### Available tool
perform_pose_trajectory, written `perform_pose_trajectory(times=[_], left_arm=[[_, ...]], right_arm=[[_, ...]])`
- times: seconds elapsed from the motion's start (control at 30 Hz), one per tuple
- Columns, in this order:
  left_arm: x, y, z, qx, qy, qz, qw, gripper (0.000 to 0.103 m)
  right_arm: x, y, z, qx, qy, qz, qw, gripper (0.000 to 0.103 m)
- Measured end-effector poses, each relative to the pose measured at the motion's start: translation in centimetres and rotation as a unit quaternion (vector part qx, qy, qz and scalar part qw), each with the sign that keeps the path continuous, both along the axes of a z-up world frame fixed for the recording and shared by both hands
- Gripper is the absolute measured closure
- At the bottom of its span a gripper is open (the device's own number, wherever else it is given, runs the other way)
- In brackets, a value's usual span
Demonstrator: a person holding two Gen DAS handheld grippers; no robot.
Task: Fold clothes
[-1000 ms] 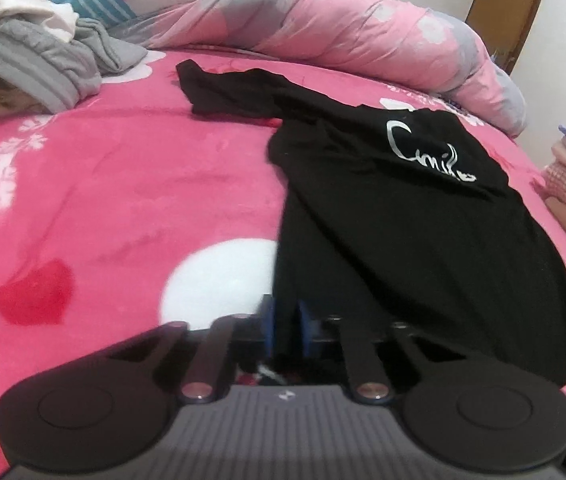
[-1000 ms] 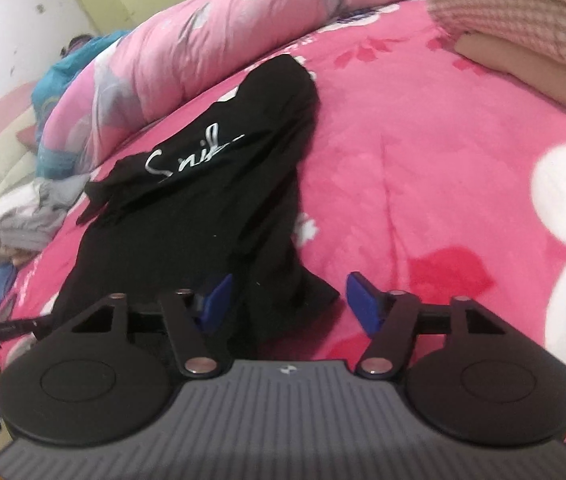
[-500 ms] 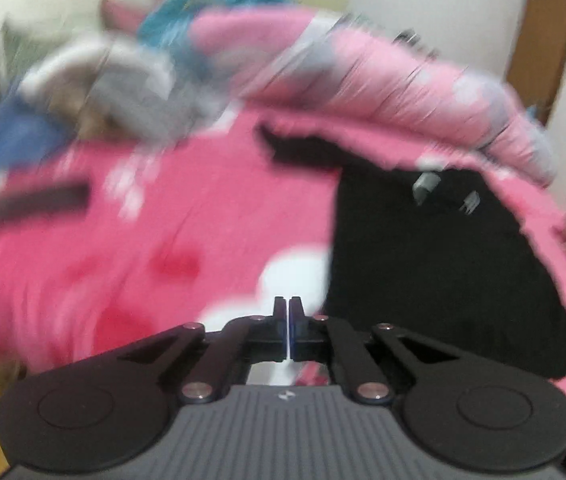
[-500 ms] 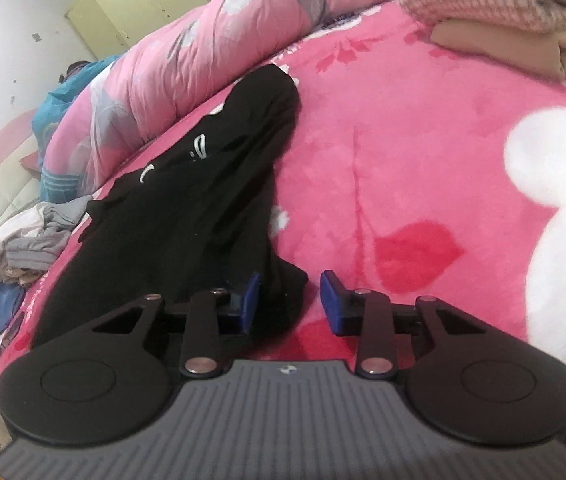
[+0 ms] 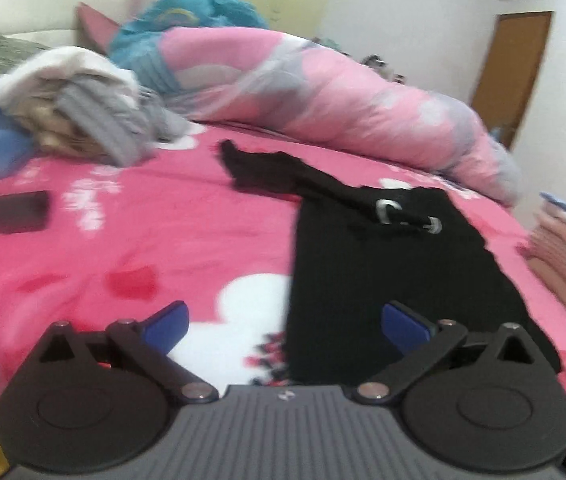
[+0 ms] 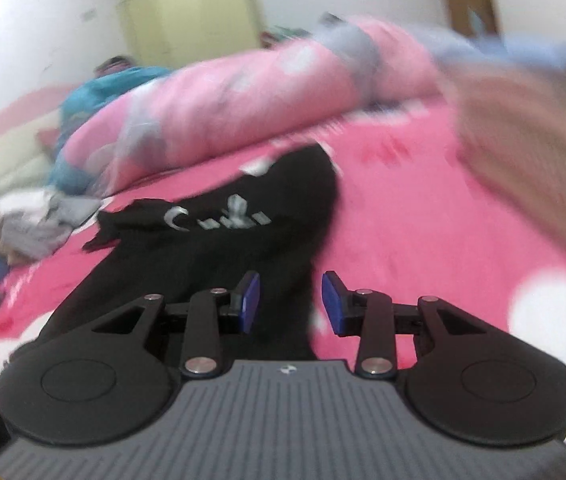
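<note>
A black T-shirt (image 5: 383,256) with white lettering lies spread on the pink blanket (image 5: 163,240), one sleeve stretched to the far left. My left gripper (image 5: 285,326) is open and empty, above the shirt's near left edge. In the right wrist view the shirt (image 6: 219,252) runs away from me, lettering at its far end. My right gripper (image 6: 290,304) is open and empty, over the shirt's near right edge. Both views are blurred.
A rolled pink duvet (image 5: 343,108) lies along the far side of the bed. A heap of unfolded clothes (image 5: 71,112) sits far left. A stack of folded clothes (image 5: 563,248) is on the right. A dark flat object (image 5: 3,214) lies at left.
My left gripper let go of the shirt's edge and opened wide after lifting back. My right gripper pulled back and up. The shirt's lower part now lies flatter.
</note>
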State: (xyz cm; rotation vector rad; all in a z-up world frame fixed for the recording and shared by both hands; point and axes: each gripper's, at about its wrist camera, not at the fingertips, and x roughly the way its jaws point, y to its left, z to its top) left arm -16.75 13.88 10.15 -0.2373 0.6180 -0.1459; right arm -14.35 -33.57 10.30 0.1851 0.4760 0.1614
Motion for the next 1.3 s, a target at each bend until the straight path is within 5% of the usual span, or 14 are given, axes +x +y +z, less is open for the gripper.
perform_pose_trajectory(times=[0.17, 0.3, 0.37, 0.53, 0.67, 0.77, 0.83, 0.93, 0.97, 1.13, 1.3], left_arm=[[3.1, -0.7, -0.7, -0.005, 0.001, -0.029, 0.9996, 0.0], [5.9, -0.4, -1.7, -0.008, -0.023, -0.025, 0.9994, 0.0], [7.8, -0.3, -2.7, 0.0, -0.018, -0.016, 0.9997, 0.005], [10.6, 0.3, -6.0, -0.009, 0.005, -0.041, 0.9991, 0.045], [10.2, 1.0, -7.6, -0.032, -0.021, -0.064, 0.9972, 0.045], [10.0, 0.9, -8.1, -0.03, -0.034, -0.072, 0.9963, 0.046], [9.9, 0.9, -8.3, -0.031, -0.039, -0.075, 0.9959, 0.046], [9.9, 1.1, -8.4, -0.039, -0.039, -0.079, 0.9953, 0.046], [9.9, 1.1, -8.4, -0.038, -0.039, -0.082, 0.9951, 0.046], [9.9, 0.6, -8.5, -0.027, -0.038, -0.102, 0.9937, 0.05], [9.8, 0.2, -8.5, -0.019, -0.038, -0.116, 0.9924, 0.05]], right_arm=[[4.5, 7.6, 5.1, -0.095, -0.055, 0.104, 0.989, 0.065], [9.3, 15.7, 6.6, -0.176, -0.082, 0.211, 0.958, 0.062], [11.9, 20.0, 6.0, -0.217, -0.081, 0.262, 0.937, 0.06], [18.8, 30.1, 2.9, -0.291, -0.058, 0.355, 0.887, 0.05], [23.8, 36.3, -0.3, -0.32, -0.048, 0.396, 0.859, 0.035], [27.3, 40.1, -3.0, -0.333, -0.029, 0.404, 0.852, 0.032], [29.7, 41.3, -4.9, -0.326, -0.003, 0.402, 0.856, 0.037], [32.8, 40.9, -6.0, -0.264, 0.051, 0.395, 0.878, 0.072], [33.4, 40.0, -5.1, -0.238, 0.044, 0.376, 0.894, 0.098], [37.3, 34.4, -0.8, -0.086, 0.021, 0.265, 0.96, 0.102], [38.8, 31.3, 1.5, 0.002, 0.007, 0.23, 0.973, 0.102]])
